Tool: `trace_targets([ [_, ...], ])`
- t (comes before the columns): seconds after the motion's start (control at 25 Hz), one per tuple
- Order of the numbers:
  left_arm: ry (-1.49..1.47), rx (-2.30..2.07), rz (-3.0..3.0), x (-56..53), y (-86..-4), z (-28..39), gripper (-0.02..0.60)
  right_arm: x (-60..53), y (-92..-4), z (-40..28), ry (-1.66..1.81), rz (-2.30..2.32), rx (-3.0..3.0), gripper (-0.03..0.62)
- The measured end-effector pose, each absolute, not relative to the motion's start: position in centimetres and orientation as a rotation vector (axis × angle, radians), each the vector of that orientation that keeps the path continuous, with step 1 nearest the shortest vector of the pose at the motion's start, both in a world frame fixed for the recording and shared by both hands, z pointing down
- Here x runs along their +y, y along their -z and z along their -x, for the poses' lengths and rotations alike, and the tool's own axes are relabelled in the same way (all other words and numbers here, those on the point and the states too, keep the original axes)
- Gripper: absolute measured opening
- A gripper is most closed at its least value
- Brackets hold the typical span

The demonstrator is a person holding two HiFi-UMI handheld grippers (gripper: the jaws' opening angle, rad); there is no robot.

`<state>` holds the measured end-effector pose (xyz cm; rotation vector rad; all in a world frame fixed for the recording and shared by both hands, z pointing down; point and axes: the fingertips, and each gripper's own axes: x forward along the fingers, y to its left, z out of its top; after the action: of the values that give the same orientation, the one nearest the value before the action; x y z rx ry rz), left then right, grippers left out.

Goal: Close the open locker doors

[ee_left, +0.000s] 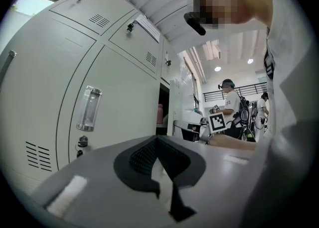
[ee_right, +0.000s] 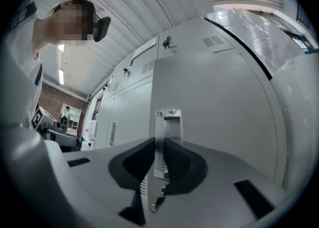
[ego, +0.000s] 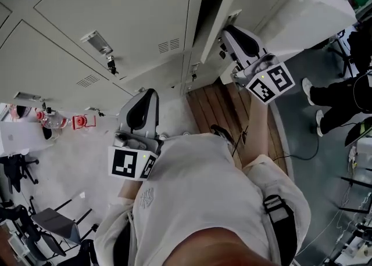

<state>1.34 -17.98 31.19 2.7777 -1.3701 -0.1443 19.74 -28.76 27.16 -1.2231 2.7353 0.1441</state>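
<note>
Pale grey steel locker door (ee_right: 219,102): standing open at the right end of the bank (dark interior shows in the head view) | right gripper (ee_right: 158,165): jaws clenched on the door's upright silver metal handle (ee_right: 168,122) | left gripper (ee_left: 158,148): jaws pressed together, nothing between them, facing the closed grey lockers (ee_left: 119,97), apart from the open door.
</note>
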Motion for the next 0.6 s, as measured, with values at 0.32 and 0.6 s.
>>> trace_targets([
  [0.32,0.14,-1.438,-2.748,-19.5,-30.7,2.1,0.002,-33.0,-27.3,-18.1,-0.167,1.351,2.708,0.043],
  [0.6,0.142,-1.453,-2.734,-20.4,-30.8,3.6,0.002,-35.1,-27.4,-17.4,-0.168,1.478,2.686,0.04],
])
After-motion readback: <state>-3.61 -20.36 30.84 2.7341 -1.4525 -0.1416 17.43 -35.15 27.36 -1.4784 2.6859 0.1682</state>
